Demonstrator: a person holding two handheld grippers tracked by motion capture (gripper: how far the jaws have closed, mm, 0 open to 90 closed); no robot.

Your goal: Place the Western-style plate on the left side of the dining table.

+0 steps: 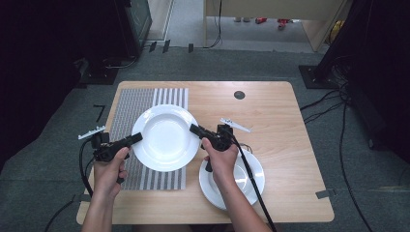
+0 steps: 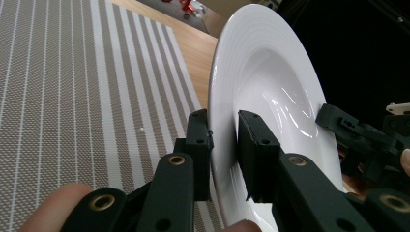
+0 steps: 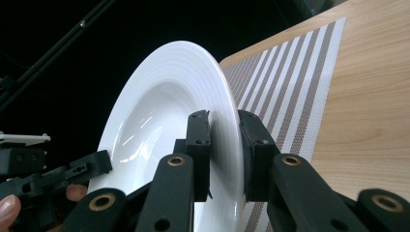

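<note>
Deep white plate [image 1: 165, 137] over striped placemat [image 1: 126, 112] at table's left half, pinched at opposite rim edges: left gripper [image 1: 135, 137] clamped on near-left rim, right gripper [image 1: 195, 129] clamped on right rim. Confirmed in both gripper views, one jaw above and one below the rim each side. Probably glazed ceramic: stiff, fairly heavy for a rim pinch, slick, breakable if dropped. Best hold likely the flat ribbed rim, opposite sides, kept level so no slide out. Cannot tell whether resting on mat or lifted just clear; underside hidden. Second white plate [image 1: 251, 180] on bare wood table [image 1: 290, 145] near right forearm, partly covered by right hand [image 1: 220, 157] and cable. Surroundings dark, hard to read.
</note>
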